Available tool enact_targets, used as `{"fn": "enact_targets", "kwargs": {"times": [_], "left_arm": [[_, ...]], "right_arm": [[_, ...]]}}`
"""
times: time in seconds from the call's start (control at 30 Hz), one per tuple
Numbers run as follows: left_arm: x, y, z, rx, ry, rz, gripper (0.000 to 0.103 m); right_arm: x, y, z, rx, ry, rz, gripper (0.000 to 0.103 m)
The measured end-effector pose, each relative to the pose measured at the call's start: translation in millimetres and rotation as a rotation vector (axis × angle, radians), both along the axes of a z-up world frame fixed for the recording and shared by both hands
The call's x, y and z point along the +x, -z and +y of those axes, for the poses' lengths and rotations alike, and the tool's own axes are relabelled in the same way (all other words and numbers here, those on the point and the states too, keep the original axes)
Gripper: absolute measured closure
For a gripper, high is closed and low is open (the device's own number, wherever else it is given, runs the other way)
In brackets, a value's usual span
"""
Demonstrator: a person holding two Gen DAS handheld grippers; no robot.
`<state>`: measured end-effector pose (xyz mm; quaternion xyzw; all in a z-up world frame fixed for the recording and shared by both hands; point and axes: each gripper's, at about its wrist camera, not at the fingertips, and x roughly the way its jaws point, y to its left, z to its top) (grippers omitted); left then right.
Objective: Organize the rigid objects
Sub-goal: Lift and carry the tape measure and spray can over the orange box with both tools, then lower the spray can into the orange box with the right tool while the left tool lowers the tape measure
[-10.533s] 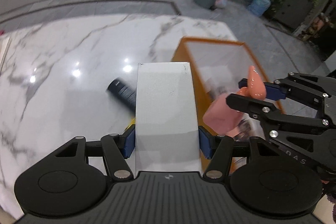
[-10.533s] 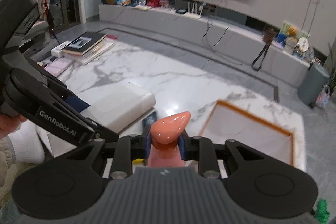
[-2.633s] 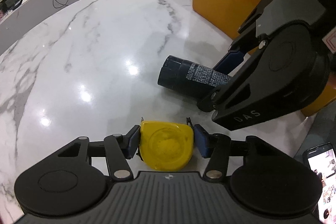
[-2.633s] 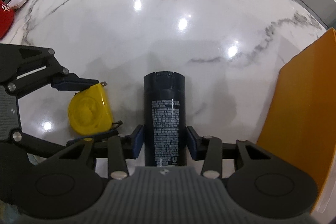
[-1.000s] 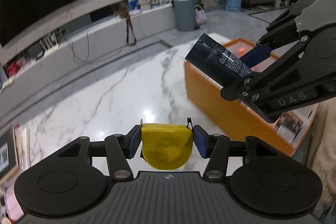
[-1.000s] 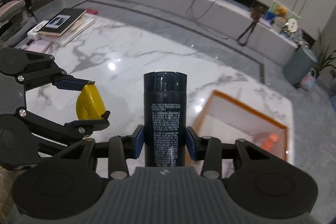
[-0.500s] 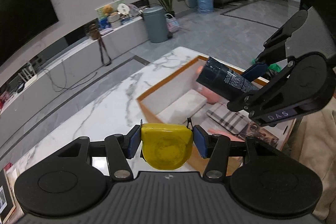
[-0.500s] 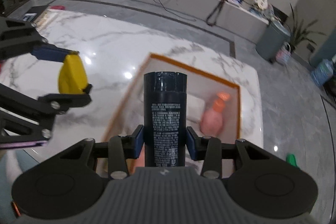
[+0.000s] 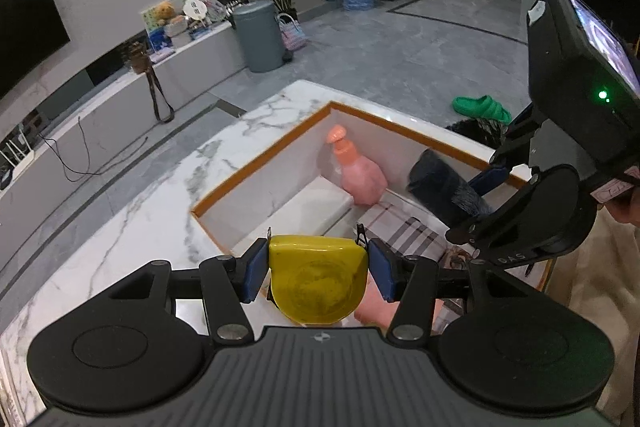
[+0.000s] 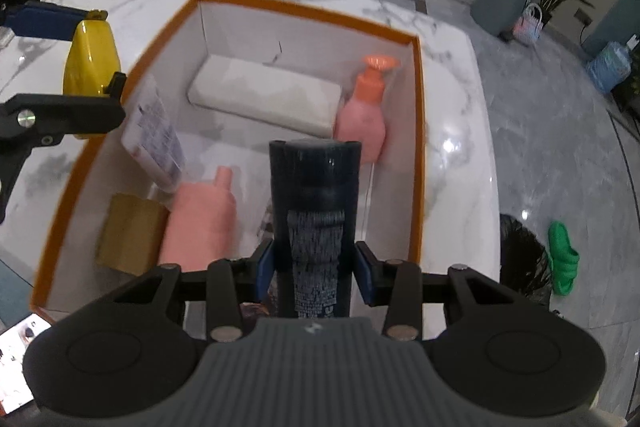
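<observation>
The orange-rimmed box (image 10: 416,131) fills the middle of the right wrist view on the marble bench (image 10: 452,131), already holding a white block (image 10: 264,93), two pink bottles and a tan carton. The right gripper (image 10: 314,263) is clenched on the dark bottle (image 10: 314,195), whose long axis points up the frame over the box's open middle, so this hand is nearer the drop. At the upper left, the left gripper (image 9: 318,267) grasps the yellow tape measure (image 9: 318,277) over the box's rim.

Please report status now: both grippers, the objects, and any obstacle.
Left gripper shut on yellow tape measure. Right gripper shut on dark bottle, above orange box. Nothing blocking.
</observation>
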<state>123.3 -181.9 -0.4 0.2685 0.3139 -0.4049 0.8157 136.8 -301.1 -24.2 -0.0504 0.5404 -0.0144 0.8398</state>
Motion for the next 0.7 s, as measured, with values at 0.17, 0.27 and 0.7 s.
{"fn": "enact_targets", "kwargs": {"times": [0.17,0.27,0.7], "left_arm": [[4.6,9.2,-11.4,0.018,0.003,0.018,0.042],[7.0,14.0,-16.1,0.027,0.003,0.027,0.042],[8.3,22.9,-27.3,0.037,0.022,0.038,0.042]], "right_arm": [[5.6,13.1,-3.4,0.004,-0.013,0.003,0.061],[9.4,19.1,-3.4,0.011,-0.023,0.013,0.061],[17.9,33.7,0.0,-0.037,-0.080,0.014,0.062]]}}
